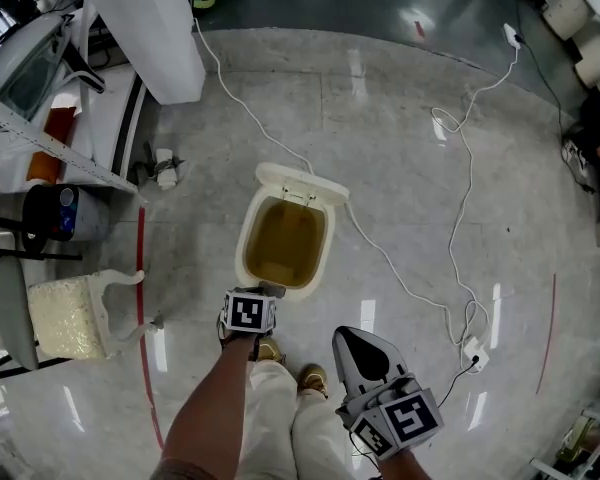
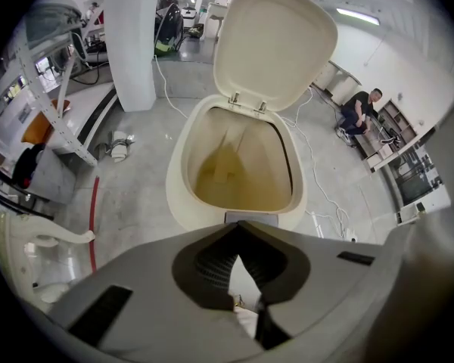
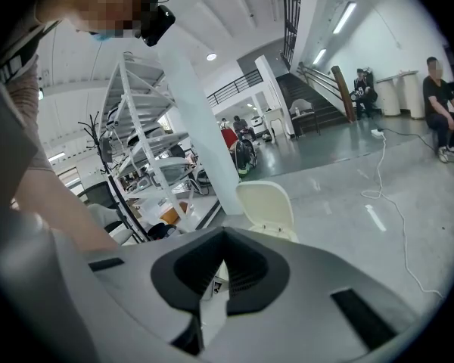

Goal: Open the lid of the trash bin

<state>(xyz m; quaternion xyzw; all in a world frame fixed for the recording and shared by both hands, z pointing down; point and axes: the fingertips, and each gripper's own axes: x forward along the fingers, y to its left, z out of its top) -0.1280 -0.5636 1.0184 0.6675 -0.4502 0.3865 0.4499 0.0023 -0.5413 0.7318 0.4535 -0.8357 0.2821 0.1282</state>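
The trash bin (image 1: 242,240) is sitting on the grey floor (image 1: 400,118) just ahead of the person's legs (image 1: 280,413), with its lid (image 1: 302,181) standing upright and open. The left gripper (image 1: 271,290) is hovering at the bin's near rim, jaws pressed together on nothing. The right gripper (image 1: 344,338) is hanging beside the legs, equally pinched and empty. A white cable (image 1: 467,198) is trailing past the bin.

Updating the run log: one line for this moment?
trash bin lid: open, upright | left gripper: shut, empty | right gripper: shut, empty
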